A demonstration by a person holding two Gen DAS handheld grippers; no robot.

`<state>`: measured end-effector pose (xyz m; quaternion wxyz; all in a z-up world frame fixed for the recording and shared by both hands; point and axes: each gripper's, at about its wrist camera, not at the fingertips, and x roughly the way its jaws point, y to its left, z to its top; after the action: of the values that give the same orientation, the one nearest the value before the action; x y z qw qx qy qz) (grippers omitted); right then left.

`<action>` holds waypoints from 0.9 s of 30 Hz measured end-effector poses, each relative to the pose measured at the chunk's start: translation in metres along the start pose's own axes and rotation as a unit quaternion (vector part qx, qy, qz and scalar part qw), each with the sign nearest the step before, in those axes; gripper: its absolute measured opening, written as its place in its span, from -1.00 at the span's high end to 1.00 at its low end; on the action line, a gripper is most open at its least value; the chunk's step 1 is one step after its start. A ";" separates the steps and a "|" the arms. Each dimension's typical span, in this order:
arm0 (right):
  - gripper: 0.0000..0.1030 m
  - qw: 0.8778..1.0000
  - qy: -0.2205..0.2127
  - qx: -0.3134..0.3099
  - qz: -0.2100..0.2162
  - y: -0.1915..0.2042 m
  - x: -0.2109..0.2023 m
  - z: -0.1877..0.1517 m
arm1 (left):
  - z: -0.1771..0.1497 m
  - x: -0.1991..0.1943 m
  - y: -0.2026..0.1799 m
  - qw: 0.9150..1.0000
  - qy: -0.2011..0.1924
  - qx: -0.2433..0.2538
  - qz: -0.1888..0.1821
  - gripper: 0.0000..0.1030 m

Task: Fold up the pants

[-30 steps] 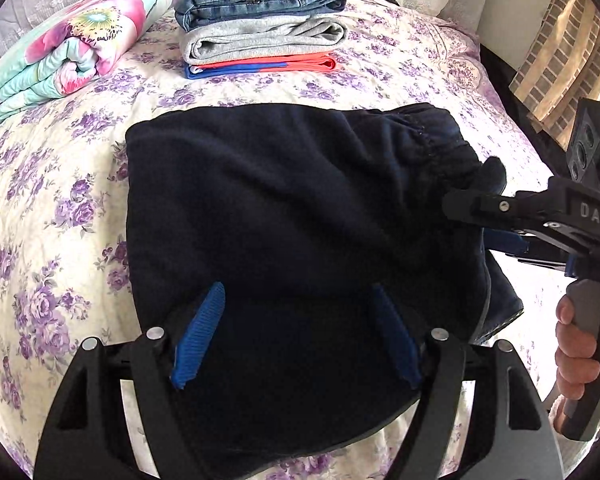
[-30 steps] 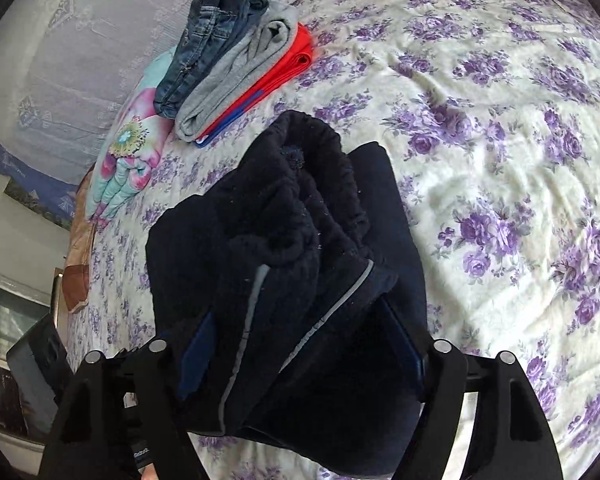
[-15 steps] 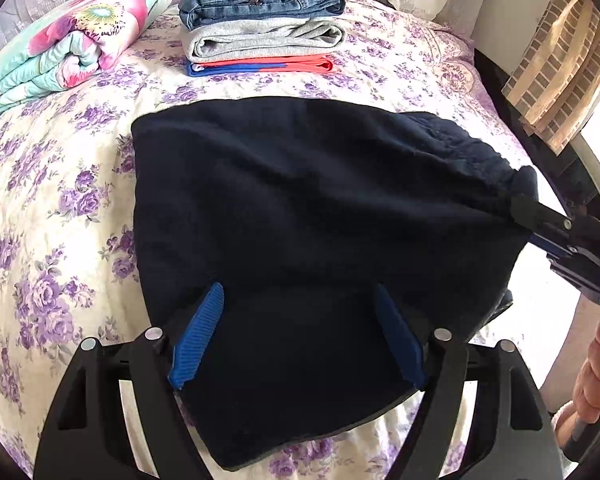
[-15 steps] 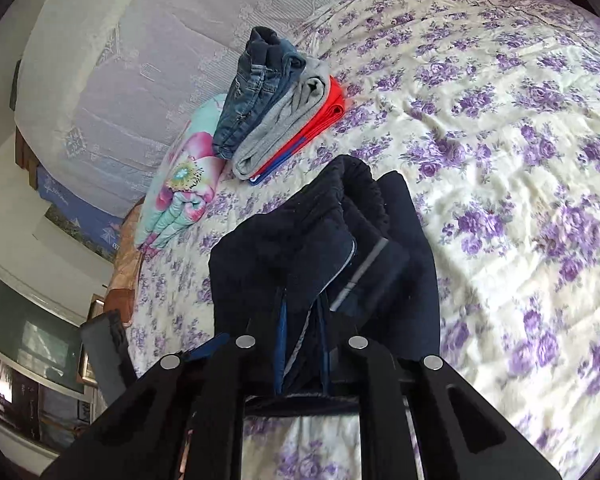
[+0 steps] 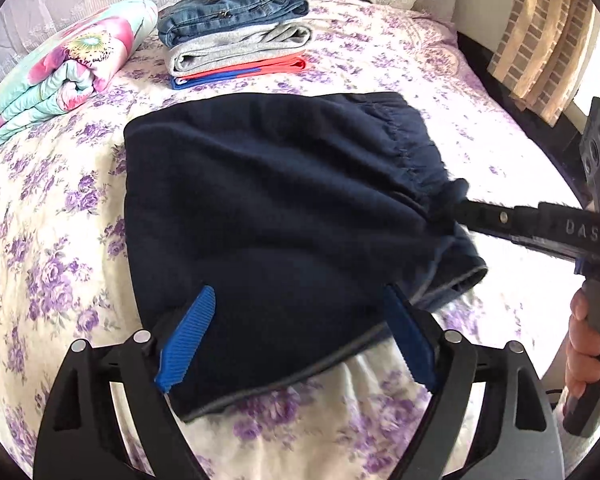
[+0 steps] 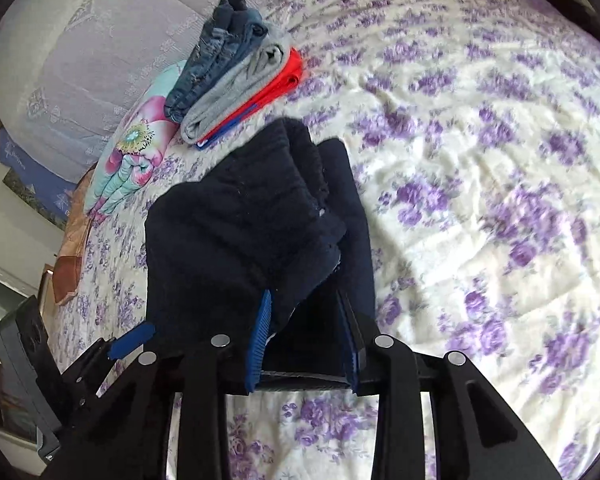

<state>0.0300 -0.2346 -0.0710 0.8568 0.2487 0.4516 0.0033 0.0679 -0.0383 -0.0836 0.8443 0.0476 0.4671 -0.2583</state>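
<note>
Dark navy pants [image 5: 276, 208] lie folded on the floral bedspread, waistband toward the right. My left gripper [image 5: 296, 320] is open, its blue pads straddling the near edge of the pants without pinching. My right gripper [image 6: 306, 328] has its jaws partly apart with a bunch of the waistband [image 6: 260, 216] between the blue pads; in the left wrist view its fingers [image 5: 480, 214] meet the waistband corner at the right.
A stack of folded jeans, grey and red pants [image 5: 236, 36] sits at the far side of the bed, beside a folded floral quilt [image 5: 60, 68]. The bedspread [image 6: 480, 160] spreads to the right. A brick-pattern wall [image 5: 548, 32] rises past the bed's right edge.
My right gripper's jaws went from wide to nearly shut on the waistband, then parted a little. It pulled the waistband corner outward to the right. The left gripper stayed open.
</note>
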 end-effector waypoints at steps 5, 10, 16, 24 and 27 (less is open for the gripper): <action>-0.14 0.982 -0.022 -0.184 0.032 0.072 -0.027 0.033 | -0.022 0.007 -0.014 0.999 0.009 0.016 0.031 -0.60; -0.15 0.934 0.026 -0.354 0.034 0.172 0.032 0.061 | -0.028 -0.008 -0.016 0.999 -0.005 0.022 0.033 -0.60; 0.19 0.899 0.114 -0.423 -0.007 0.253 0.145 0.081 | -0.021 0.004 -0.003 0.999 0.020 0.002 0.039 -0.35; 0.43 0.871 0.193 -0.447 -0.066 0.269 0.200 0.080 | -0.025 -0.001 -0.001 0.999 0.009 0.018 0.036 0.25; 0.46 0.863 0.210 -0.454 -0.076 0.272 0.211 0.078 | -0.028 0.001 -0.002 0.999 0.009 0.026 0.038 0.25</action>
<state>0.2747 0.0191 -0.0807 0.7574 -0.2092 0.5871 0.1945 0.0463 -0.0317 -0.0995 0.8478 0.0900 0.4654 -0.2378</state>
